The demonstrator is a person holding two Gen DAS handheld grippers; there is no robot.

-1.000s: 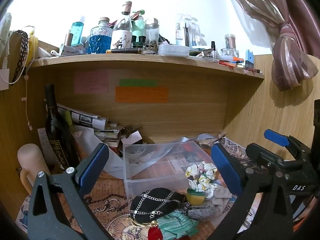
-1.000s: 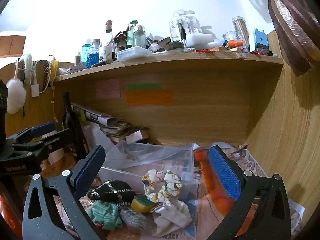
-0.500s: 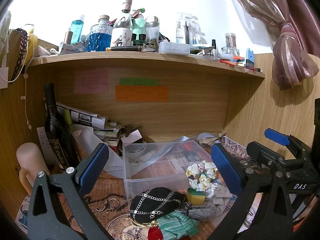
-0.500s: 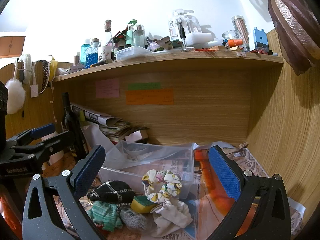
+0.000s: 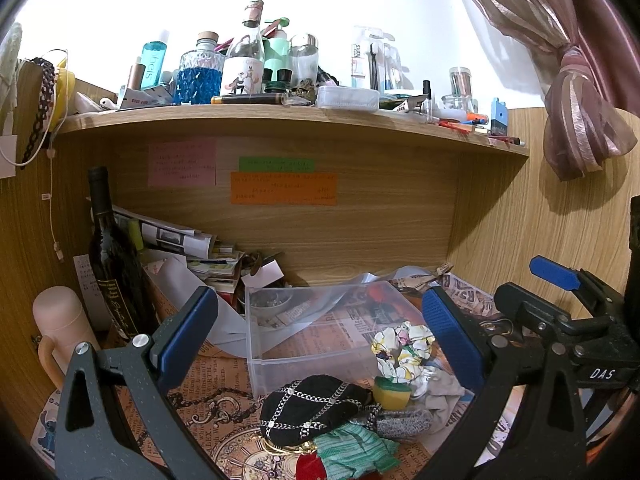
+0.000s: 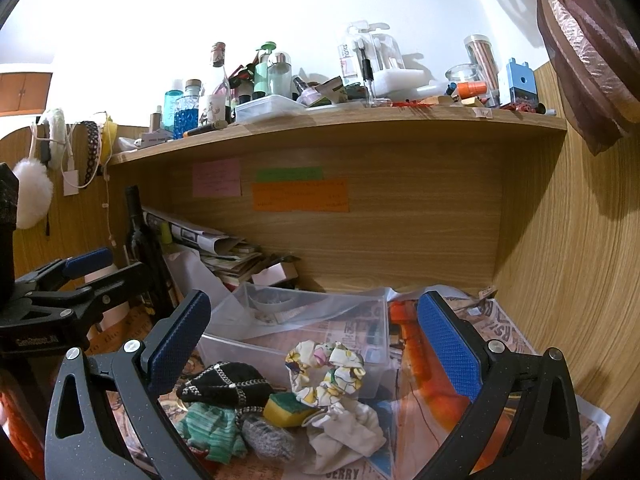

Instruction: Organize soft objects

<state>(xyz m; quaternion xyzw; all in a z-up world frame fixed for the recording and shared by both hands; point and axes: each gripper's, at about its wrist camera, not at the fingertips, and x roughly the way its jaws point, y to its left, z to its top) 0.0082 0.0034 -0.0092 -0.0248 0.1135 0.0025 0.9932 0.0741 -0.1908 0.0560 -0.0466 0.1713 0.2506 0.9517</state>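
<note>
A pile of soft things lies on the desk in front of a clear plastic bin (image 5: 316,344) (image 6: 248,344): a black pouch with chain pattern (image 5: 312,404) (image 6: 228,384), a floral scrunchie (image 5: 402,348) (image 6: 326,368), a yellow-green sponge (image 5: 392,390) (image 6: 286,408), a green striped cloth (image 5: 352,448) (image 6: 210,432), a grey scrubber (image 6: 268,438) and a white cloth (image 6: 348,436). My left gripper (image 5: 320,336) is open above the pile. My right gripper (image 6: 312,344) is open above it too. Both are empty.
A dark wine bottle (image 5: 114,264) and stacked papers (image 5: 180,240) stand at the back left. A pink flask (image 5: 60,328) is at the left. The shelf (image 5: 280,116) above carries several bottles. Wooden walls close both sides. Newspaper (image 6: 500,328) covers the desk.
Both grippers have drifted very slightly; the view barely shifts. Nothing was taken hold of or moved.
</note>
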